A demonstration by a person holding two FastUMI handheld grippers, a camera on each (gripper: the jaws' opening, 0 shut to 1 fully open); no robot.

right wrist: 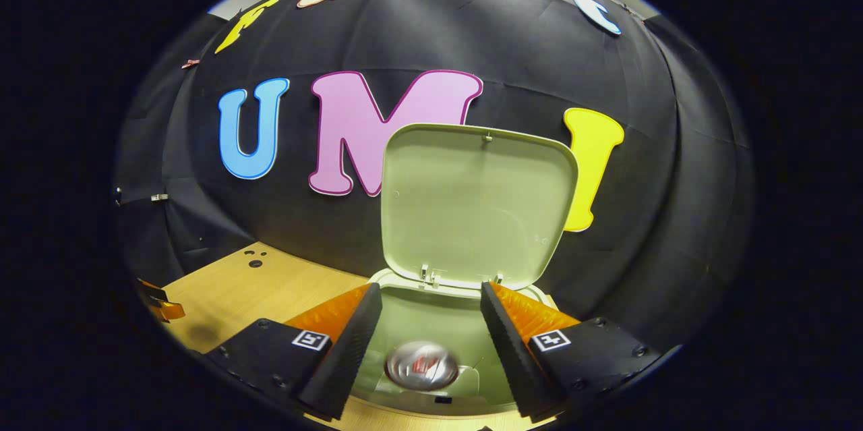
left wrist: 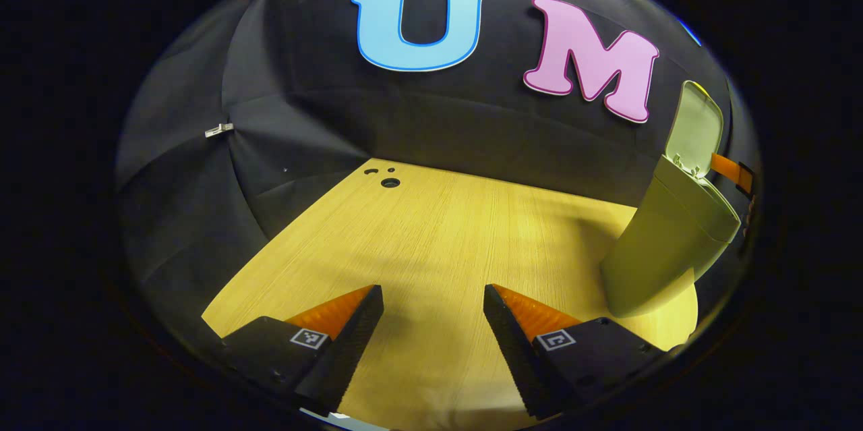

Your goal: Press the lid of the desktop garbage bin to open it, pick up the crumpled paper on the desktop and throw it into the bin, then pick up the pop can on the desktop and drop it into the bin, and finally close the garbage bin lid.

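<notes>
Right gripper (right wrist: 431, 323), spread, hangs above the bin (right wrist: 431, 350) with the can (right wrist: 421, 365) inside at 6 o'clock; a hasty push on the upright lid (right wrist: 475, 205) could tip the bin.

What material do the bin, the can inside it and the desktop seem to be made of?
Bin: likely plastic, pale green, matte, with moulded hinge clips on the open lid.
Can: probably metal; its end is silvery and shiny, though blurred.
Desktop: wood or wood-look laminate, light, with fine straight grain lines.
</notes>
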